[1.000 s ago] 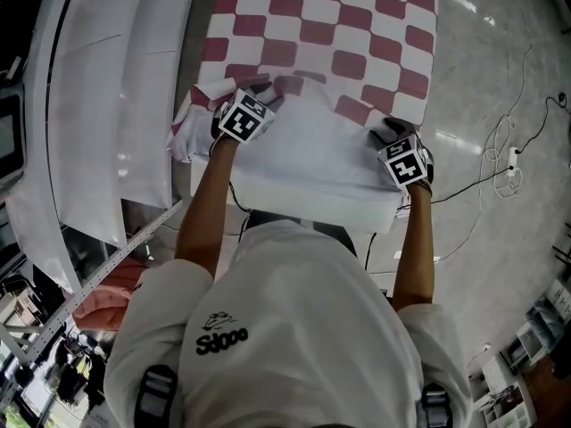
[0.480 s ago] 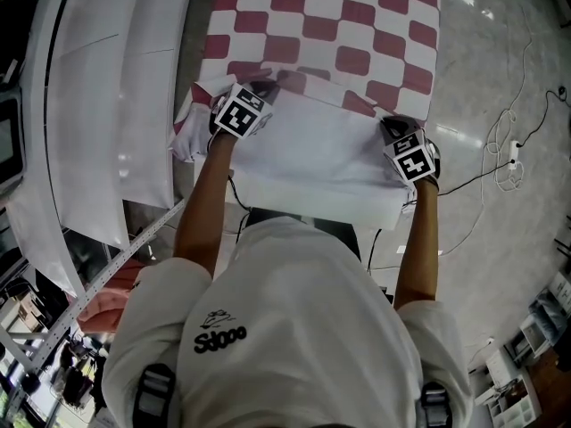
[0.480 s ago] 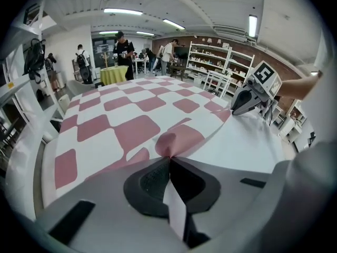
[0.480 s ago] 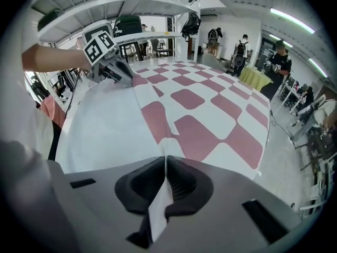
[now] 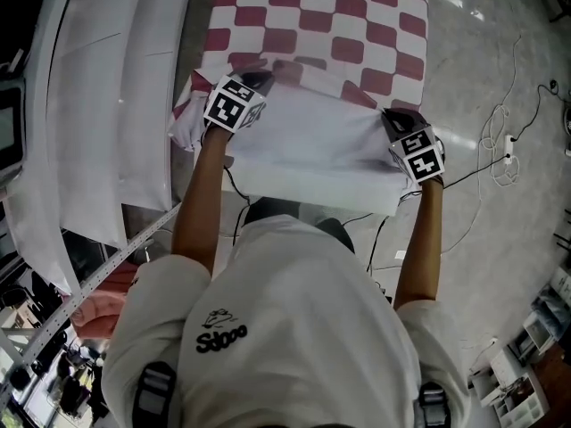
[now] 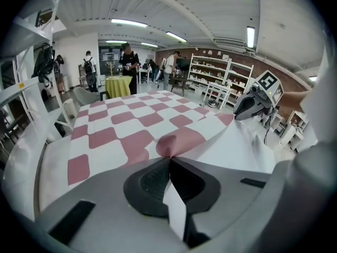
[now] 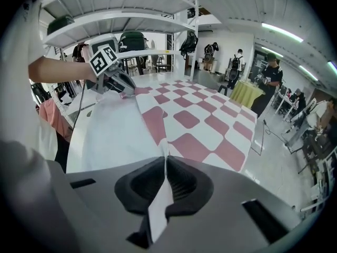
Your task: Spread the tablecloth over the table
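A red-and-white checked tablecloth (image 5: pixel 330 25) lies over the table, and its near part is folded back so the white underside (image 5: pixel 312 145) shows. My left gripper (image 5: pixel 252 84) is shut on the cloth's near left corner, and a thin fold runs between its pads (image 6: pixel 169 159). My right gripper (image 5: pixel 399 119) is at the near right corner, its jaws closing tight on a white fold (image 7: pixel 165 165). Both corners are held a little above the table. Each gripper also shows in the other's view: the right gripper (image 6: pixel 247 105) and the left gripper (image 7: pixel 122 86).
White shelving (image 5: pixel 107 105) stands close on the left of the table. Cables and a power strip (image 5: pixel 510 150) lie on the floor to the right. Several people, a yellow-covered table (image 6: pixel 118 86) and storage racks (image 6: pixel 216 75) are far behind.
Both grippers went from open to shut on the folded cloth edge, then rose with it. The white fold now hangs lifted between them.
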`<state>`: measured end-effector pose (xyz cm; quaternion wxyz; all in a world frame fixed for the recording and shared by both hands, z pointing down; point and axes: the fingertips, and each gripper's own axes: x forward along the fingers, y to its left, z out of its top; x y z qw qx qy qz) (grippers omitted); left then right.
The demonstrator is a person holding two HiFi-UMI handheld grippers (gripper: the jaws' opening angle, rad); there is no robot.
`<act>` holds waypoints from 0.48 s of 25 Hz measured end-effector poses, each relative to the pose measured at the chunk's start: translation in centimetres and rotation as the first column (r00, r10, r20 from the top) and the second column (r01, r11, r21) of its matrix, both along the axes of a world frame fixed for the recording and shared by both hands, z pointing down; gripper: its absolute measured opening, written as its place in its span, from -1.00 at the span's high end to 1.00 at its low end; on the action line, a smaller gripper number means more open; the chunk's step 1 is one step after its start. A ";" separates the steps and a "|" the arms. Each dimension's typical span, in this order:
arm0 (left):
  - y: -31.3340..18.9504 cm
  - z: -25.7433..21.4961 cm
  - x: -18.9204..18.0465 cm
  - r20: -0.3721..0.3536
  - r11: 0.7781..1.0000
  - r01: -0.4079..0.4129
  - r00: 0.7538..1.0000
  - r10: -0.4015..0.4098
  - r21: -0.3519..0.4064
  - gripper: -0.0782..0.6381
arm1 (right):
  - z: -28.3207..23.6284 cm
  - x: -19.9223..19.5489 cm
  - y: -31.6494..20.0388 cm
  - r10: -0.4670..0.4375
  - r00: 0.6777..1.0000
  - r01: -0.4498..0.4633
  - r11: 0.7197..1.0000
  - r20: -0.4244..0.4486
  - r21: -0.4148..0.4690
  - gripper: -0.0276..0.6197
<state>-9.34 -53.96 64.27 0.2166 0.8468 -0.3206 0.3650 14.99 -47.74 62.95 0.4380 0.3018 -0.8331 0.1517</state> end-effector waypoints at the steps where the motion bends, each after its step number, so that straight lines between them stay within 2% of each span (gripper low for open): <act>1: 0.3 -0.6 -0.1 0.000 1.000 0.005 1.000 -0.005 0.009 0.70 | -0.4 0.0 0.2 -0.005 1.000 0.005 1.000 -0.004 0.011 0.81; 6: 1.9 -3.6 -0.4 0.005 0.998 0.021 1.000 -0.021 0.062 0.70 | -2.6 -0.2 1.2 -0.039 0.999 0.039 0.998 -0.018 0.049 0.81; 12: 3.4 -6.6 -1.4 -0.024 0.993 0.052 0.998 -0.050 0.103 0.70 | -4.8 -0.4 2.4 -0.065 0.998 0.066 0.995 -0.014 0.081 0.81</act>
